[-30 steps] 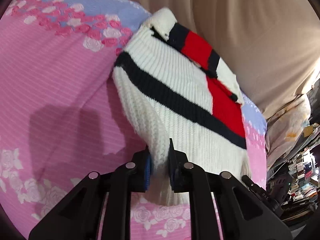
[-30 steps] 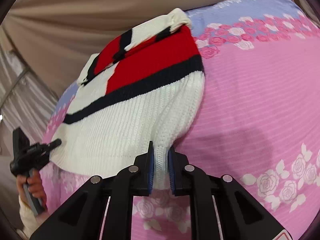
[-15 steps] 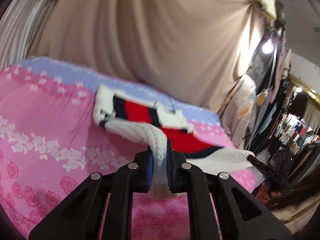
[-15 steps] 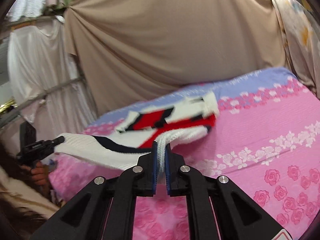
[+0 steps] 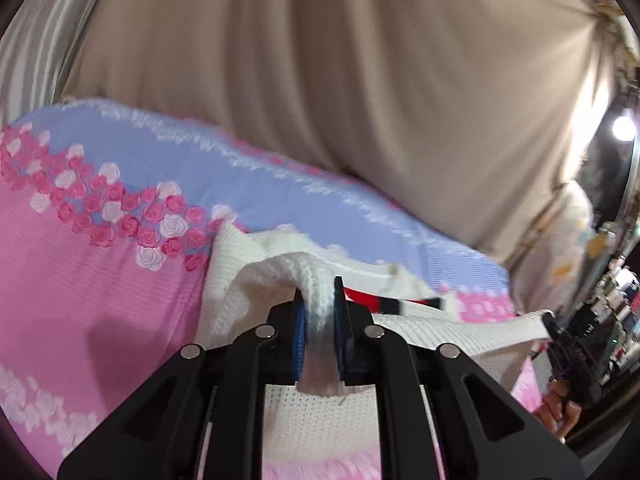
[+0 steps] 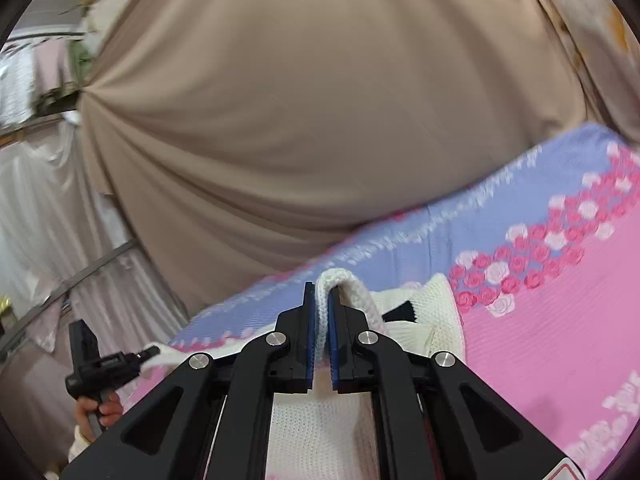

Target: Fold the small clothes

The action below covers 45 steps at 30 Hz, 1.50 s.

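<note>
The white knit sweater (image 5: pixel 320 404) lies on the bed (image 5: pixel 80 280), whose sheet is pink and lavender with roses, and its near edge is lifted over the far part. The left hand-held gripper (image 5: pixel 320 312) is clamped on a bunched corner of white knit, and the right hand-held gripper (image 6: pixel 322 312) pinches the matching corner, with the fabric looped over its tips. Between the 2 corners the hem hangs stretched above the red and navy striped part, which lies flat near the lavender band.

By my reading, this is 1 fold caught midway: the bottom half is carried toward the collar end but not laid down. Lowering the hem, releasing both corners and any further tidying folds appear to remain. A tan curtain (image 6: pixel 320 120) hangs behind the bed.
</note>
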Each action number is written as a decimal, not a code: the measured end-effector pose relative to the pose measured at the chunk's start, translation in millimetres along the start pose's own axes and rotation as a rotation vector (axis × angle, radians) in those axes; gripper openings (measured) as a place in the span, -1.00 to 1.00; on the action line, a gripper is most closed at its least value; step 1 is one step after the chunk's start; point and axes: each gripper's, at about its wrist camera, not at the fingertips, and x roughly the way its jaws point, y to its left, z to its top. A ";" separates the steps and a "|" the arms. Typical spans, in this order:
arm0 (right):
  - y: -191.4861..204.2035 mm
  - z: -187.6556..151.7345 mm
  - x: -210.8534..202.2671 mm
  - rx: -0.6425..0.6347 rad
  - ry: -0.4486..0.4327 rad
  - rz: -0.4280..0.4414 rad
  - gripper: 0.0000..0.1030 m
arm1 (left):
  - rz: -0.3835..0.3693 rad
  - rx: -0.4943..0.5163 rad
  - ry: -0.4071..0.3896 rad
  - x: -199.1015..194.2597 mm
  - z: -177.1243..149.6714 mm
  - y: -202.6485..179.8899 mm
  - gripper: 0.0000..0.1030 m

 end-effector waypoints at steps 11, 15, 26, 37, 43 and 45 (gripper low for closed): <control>-35.4 0.7 114.0 0.023 0.144 -0.239 -0.68 | 0.159 -0.064 0.121 133.1 16.5 30.0 -0.47; -14.6 2.5 59.6 -0.050 0.006 -0.249 0.24 | 0.239 -0.050 -0.057 78.5 13.0 29.0 0.73; -51.1 -107.2 -11.4 0.024 0.367 -0.309 0.29 | 0.191 -0.034 0.209 14.5 -87.8 67.6 0.61; -34.0 -85.8 -55.6 0.034 0.281 -0.270 -0.77 | 0.159 -0.034 0.265 -9.4 -90.9 67.9 -0.72; -50.9 -135.2 -68.0 -0.008 0.431 -0.407 -0.74 | 0.225 0.000 0.363 -25.7 -131.3 66.6 -0.70; -42.1 -125.8 -67.1 -0.040 0.433 -0.405 -0.67 | 0.248 0.021 0.341 -32.3 -125.0 55.3 -0.56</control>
